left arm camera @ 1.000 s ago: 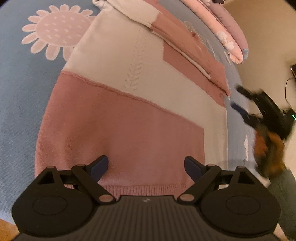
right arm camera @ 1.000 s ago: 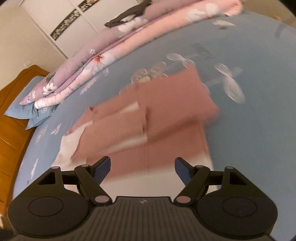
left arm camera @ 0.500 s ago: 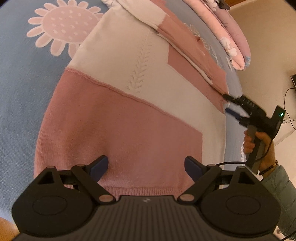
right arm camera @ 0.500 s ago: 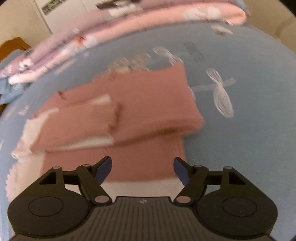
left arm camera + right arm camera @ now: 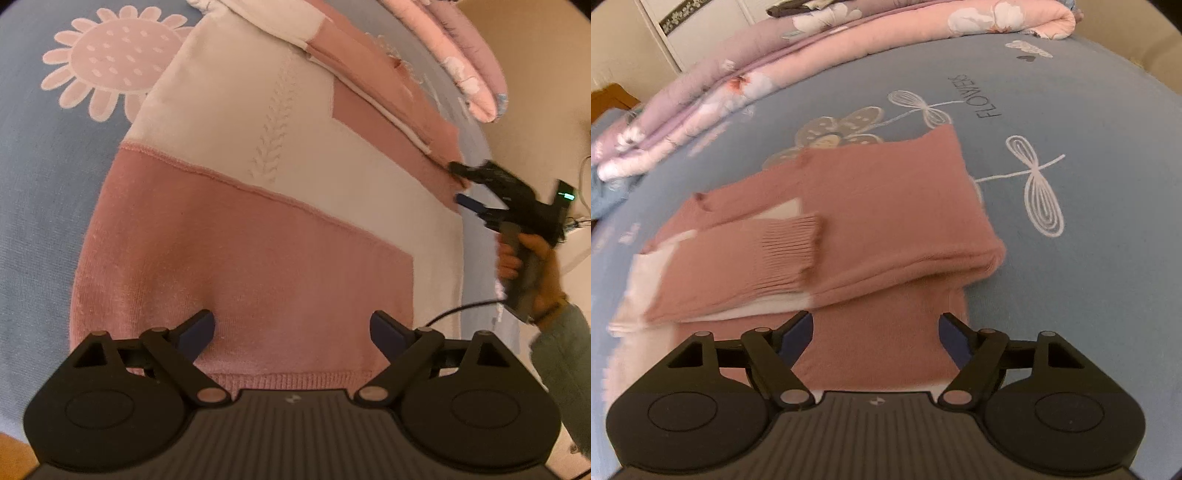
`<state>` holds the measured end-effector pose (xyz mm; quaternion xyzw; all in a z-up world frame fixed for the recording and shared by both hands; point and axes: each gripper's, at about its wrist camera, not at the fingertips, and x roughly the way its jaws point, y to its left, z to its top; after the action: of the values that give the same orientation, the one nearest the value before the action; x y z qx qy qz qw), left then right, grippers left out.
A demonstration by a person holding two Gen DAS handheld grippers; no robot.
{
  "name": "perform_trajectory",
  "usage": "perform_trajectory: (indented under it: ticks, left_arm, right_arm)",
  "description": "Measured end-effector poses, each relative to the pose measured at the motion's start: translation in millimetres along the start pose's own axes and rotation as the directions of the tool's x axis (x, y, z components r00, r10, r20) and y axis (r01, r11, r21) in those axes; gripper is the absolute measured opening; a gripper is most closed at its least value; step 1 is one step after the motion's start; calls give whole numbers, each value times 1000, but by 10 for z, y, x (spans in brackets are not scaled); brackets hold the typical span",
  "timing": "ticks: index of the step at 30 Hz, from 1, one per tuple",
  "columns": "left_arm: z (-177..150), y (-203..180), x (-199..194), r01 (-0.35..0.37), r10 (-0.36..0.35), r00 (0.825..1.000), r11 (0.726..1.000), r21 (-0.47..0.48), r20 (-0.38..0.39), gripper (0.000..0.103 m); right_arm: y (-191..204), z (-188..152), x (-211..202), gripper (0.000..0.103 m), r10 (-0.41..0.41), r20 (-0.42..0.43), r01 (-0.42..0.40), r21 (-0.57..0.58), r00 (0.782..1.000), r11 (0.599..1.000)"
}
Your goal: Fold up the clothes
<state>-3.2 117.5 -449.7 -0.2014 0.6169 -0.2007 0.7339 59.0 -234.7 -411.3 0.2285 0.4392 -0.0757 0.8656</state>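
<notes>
- Our left gripper point(image 5: 291, 332) hangs over the hem of the sweater point(image 5: 240, 251), jaws spread wide with nothing between the pads; the ribbed hem lies just under them, not pinched.
- Our right gripper point(image 5: 877, 332) also stands open and empty, its jaws over the pink panel at the sweater's side, close beside the folded sleeve point(image 5: 886, 206); in the left view one fingertip seems to touch that sleeve's edge, though we cannot be sure.
- The sweater lies flat on the bed point(image 5: 1089, 147), near its foot edge, front up.
- Progress, as we judge it: both sleeves appear already folded across the chest, the ribbed cuff point(image 5: 790, 254) resting on top. The body fold, hem up toward the collar, looks still undone.
- Material: a soft knit in pink and cream blocks, with a raised leaf stitch down the cream middle; limp, likely to sag when lifted.
- Beyond it, the blue sheet has printed flowers, and a rolled floral quilt point(image 5: 849, 37) lies along the bed's far edge.
</notes>
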Motion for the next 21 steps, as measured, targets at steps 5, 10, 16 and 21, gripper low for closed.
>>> perform_trajectory:
  ticks: [5, 10, 16, 21]
  left_arm:
    - [91, -348, -33, -98, 92, 994, 987, 125, 56, 91]
    - [176, -353, 92, -120, 116, 992, 989, 91, 52, 91]
    - [90, -254, 140, -138, 135, 989, 988, 63, 53, 91]
    - [-6, -170, 71, -119, 117, 992, 993, 22, 55, 91]
  right_arm:
    - [70, -324, -299, 82, 147, -30, -142, 126, 989, 982]
    - [-176, -840, -314, 82, 204, -66, -165, 379, 977, 911]
    - [-417, -1225, -487, 82, 225, 45, -206, 599, 973, 774]
    - [-444, -1391, -620, 82, 218, 13, -181, 608, 976, 773]
